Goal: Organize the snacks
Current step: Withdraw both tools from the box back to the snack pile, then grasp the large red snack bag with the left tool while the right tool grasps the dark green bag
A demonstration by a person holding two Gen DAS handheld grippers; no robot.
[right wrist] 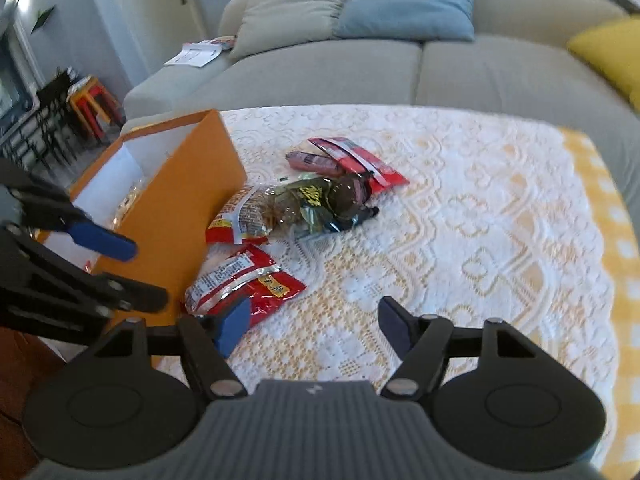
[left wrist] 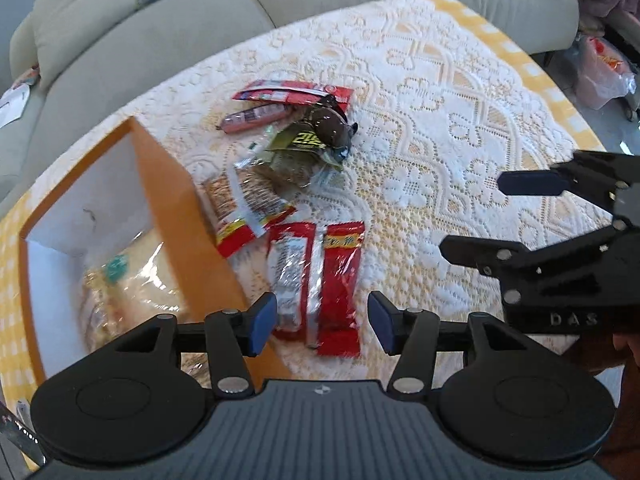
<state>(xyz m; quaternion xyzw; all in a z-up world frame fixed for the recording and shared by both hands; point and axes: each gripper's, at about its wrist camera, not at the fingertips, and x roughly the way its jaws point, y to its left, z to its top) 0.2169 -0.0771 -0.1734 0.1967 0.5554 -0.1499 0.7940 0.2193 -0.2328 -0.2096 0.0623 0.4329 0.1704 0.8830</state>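
An orange box [left wrist: 168, 184] with a white inside stands at the table's left and holds a clear bagged snack [left wrist: 132, 280]; it also shows in the right wrist view [right wrist: 176, 216]. Loose snacks lie beside it: a red packet [left wrist: 320, 280] [right wrist: 244, 284], a clear-and-red bag [left wrist: 248, 204] [right wrist: 240, 216], a dark green packet [left wrist: 304, 140] [right wrist: 316, 200], a pink sausage [left wrist: 252, 116] [right wrist: 316, 160] and a flat red packet [left wrist: 296, 92] [right wrist: 360, 160]. My left gripper [left wrist: 322, 320] is open, its jaws on either side of the red packet. My right gripper [right wrist: 314, 328] is open and empty over the cloth.
A white lace cloth [left wrist: 460, 128] over yellow gingham covers the table [right wrist: 612, 240]. A grey sofa [right wrist: 400, 64] with cushions stands behind. The right gripper [left wrist: 500, 212] shows at the left view's right edge. A plastic bag [left wrist: 604, 72] lies on the floor.
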